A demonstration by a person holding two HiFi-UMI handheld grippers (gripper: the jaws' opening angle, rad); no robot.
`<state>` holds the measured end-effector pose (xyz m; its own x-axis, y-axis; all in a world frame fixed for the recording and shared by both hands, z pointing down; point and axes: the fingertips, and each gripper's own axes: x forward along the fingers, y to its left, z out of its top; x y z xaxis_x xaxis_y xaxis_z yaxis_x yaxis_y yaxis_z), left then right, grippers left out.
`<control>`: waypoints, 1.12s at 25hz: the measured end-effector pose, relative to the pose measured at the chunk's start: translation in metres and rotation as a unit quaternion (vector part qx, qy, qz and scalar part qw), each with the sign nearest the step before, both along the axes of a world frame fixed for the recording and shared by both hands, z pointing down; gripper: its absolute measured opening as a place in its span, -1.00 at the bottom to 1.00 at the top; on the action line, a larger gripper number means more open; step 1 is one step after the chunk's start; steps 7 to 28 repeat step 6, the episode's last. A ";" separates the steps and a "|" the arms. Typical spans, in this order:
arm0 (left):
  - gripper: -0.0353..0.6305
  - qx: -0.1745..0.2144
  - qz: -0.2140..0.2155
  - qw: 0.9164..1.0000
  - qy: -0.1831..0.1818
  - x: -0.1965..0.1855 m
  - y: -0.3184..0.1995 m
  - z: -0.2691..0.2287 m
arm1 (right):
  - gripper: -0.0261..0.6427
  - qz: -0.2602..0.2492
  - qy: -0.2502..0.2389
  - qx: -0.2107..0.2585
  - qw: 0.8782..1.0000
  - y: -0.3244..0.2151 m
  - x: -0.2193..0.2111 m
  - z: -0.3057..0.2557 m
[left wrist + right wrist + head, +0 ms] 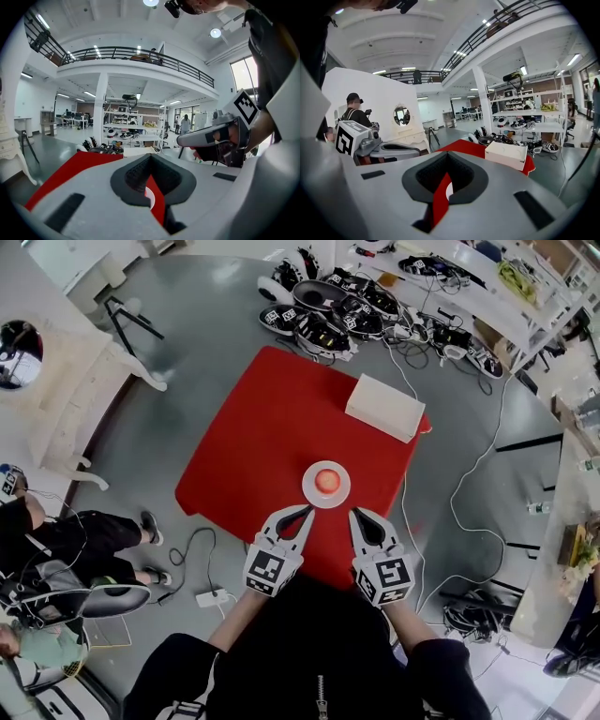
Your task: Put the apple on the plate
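While the apple (327, 481) is already sitting in the middle of the plate (307, 489), the L gripper (307, 511) and R gripper (355, 513) are hovering just beside the plate, both pressed together, pinching nothing. The apple is looking firm, smooth, prob. light and slippery; I would be gripping it across the widest part.

The head view looks steeply down on the red desk (262, 427) from above. Both gripper views sit low, near its edge, facing across it; all three share the white plate (326, 484)
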<state>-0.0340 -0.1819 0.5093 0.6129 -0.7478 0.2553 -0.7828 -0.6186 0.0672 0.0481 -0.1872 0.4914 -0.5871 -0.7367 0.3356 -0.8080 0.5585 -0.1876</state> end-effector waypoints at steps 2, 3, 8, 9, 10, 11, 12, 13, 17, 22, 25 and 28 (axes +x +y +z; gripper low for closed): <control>-0.88 0.002 0.001 1.000 0.001 0.002 -0.001 0.000 | -0.89 0.003 0.005 -0.004 1.000 -0.001 0.002 0.004; -0.88 0.002 0.002 1.000 0.001 0.003 -0.002 0.000 | -0.89 0.003 0.006 -0.005 1.000 -0.002 0.003 0.005; -0.88 0.003 0.003 1.000 -0.001 0.003 -0.005 0.001 | -0.89 0.005 0.007 -0.006 1.000 -0.003 0.004 0.008; -0.88 0.003 0.003 1.000 -0.001 0.003 -0.005 0.001 | -0.89 0.005 0.007 -0.006 1.000 -0.003 0.004 0.008; -0.88 0.003 0.003 1.000 -0.001 0.003 -0.005 0.001 | -0.89 0.005 0.007 -0.006 1.000 -0.003 0.004 0.008; -0.88 0.003 0.003 1.000 -0.001 0.003 -0.005 0.001 | -0.89 0.005 0.007 -0.006 1.000 -0.003 0.004 0.008; -0.88 0.003 0.003 1.000 -0.001 0.003 -0.005 0.001 | -0.89 0.005 0.007 -0.006 1.000 -0.003 0.004 0.008; -0.88 0.003 0.003 1.000 -0.001 0.003 -0.005 0.001 | -0.89 0.005 0.007 -0.006 1.000 -0.003 0.004 0.008; -0.88 0.003 0.003 1.000 -0.001 0.003 -0.005 0.001 | -0.89 0.005 0.007 -0.006 1.000 -0.003 0.004 0.008; -0.88 0.003 0.003 1.000 -0.001 0.003 -0.005 0.001 | -0.89 0.005 0.007 -0.006 1.000 -0.003 0.004 0.008; -0.88 0.003 0.003 1.000 -0.001 0.003 -0.005 0.001 | -0.89 0.005 0.007 -0.006 1.000 -0.003 0.004 0.008; -0.88 0.003 0.003 1.000 -0.001 0.003 -0.005 0.001 | -0.89 0.005 0.007 -0.006 1.000 -0.003 0.004 0.008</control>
